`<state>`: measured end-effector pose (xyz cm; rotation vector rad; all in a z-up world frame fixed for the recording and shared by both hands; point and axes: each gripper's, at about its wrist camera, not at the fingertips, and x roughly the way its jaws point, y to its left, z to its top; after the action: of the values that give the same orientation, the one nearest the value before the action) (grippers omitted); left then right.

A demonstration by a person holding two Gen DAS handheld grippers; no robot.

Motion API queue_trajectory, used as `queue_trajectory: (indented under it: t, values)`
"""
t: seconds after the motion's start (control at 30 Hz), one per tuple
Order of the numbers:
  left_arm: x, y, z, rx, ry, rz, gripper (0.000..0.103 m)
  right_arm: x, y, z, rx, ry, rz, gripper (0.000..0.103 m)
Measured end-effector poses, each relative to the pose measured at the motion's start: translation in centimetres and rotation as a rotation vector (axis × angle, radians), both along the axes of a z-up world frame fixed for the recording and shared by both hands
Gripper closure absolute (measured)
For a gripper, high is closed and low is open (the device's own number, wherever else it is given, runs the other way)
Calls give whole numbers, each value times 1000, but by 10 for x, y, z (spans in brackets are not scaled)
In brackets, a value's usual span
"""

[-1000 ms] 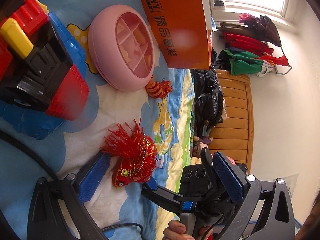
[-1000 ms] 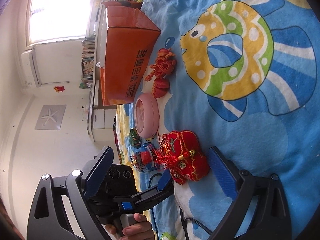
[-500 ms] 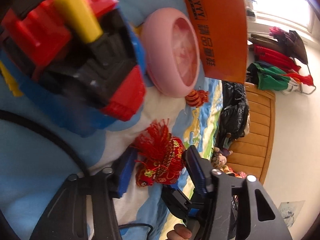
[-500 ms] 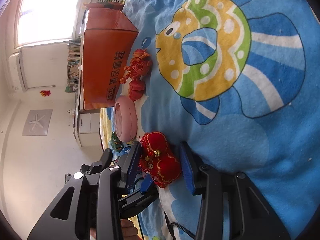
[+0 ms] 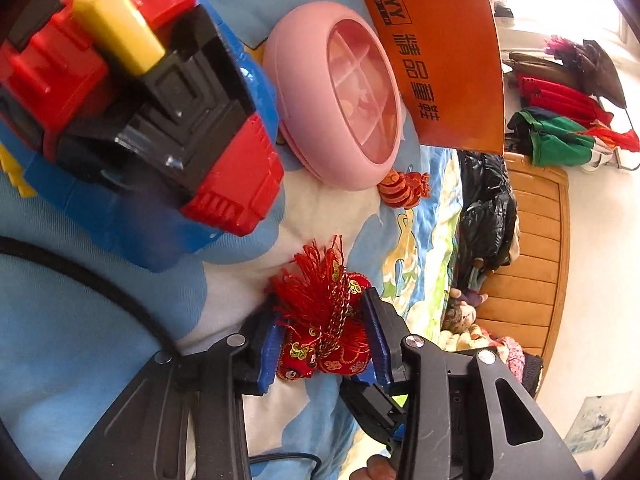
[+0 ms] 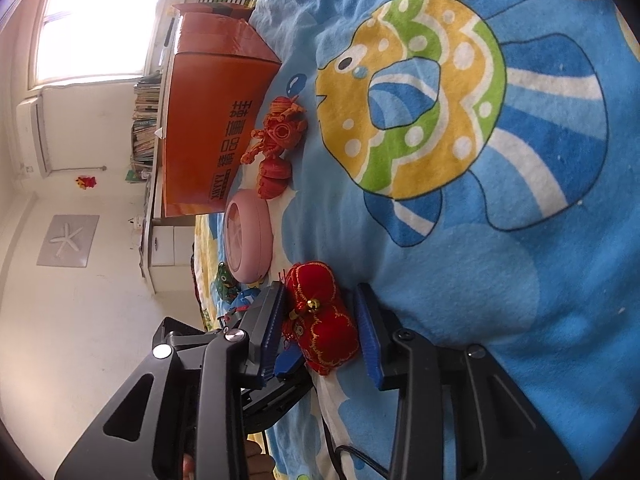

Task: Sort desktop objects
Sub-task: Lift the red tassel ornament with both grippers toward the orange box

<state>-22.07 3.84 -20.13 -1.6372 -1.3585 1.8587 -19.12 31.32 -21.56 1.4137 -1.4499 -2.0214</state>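
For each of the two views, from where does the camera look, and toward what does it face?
Left wrist: sits behind the left tool, shut on the red plush charm; faces the pink box, orange carton and toy truck. A fingertip shows below.
Right wrist: sits behind the right tool, its pads bracketing the same charm; faces the fish-print blanket. Fingers show below.
Shared: charm, pink box, carton, orange lobster toy.

red pouch (image 5: 324,340): we see cloth with shiny sequins, gold braid, thread tassel
blanket (image 6: 500,280): soft, matt, nappy cloth
toy truck (image 5: 140,112): glossy hard plastic
pink box (image 5: 340,96): smooth satin plastic
orange carton (image 6: 208,120): we read matt card
headboard (image 5: 532,264): varnished wood
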Motion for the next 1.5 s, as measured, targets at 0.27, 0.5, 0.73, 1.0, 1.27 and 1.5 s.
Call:
queue_trajectory:
  t: [0.27,0.5,0.73,1.0,1.27,1.5]
  values:
    - [1,-3,4,27,68,8,73,-3,-8,15,97,40,53,71]
    - [4,-3,7,64,111,5,75,-1,-6,17,70,70,44,71]
    - [-3,-1,28,86,183,20,76,0,1,35,35,141,-3,71]
    - [-18,1,46,81,245,49,76,-7,-5,52,24,200,-32,71]
    - [-30,-12,54,118,292,83,76,-15,-12,62,0,230,-48,71]
    - [-48,-18,63,115,298,76,76,-35,-12,69,-8,232,-57,71]
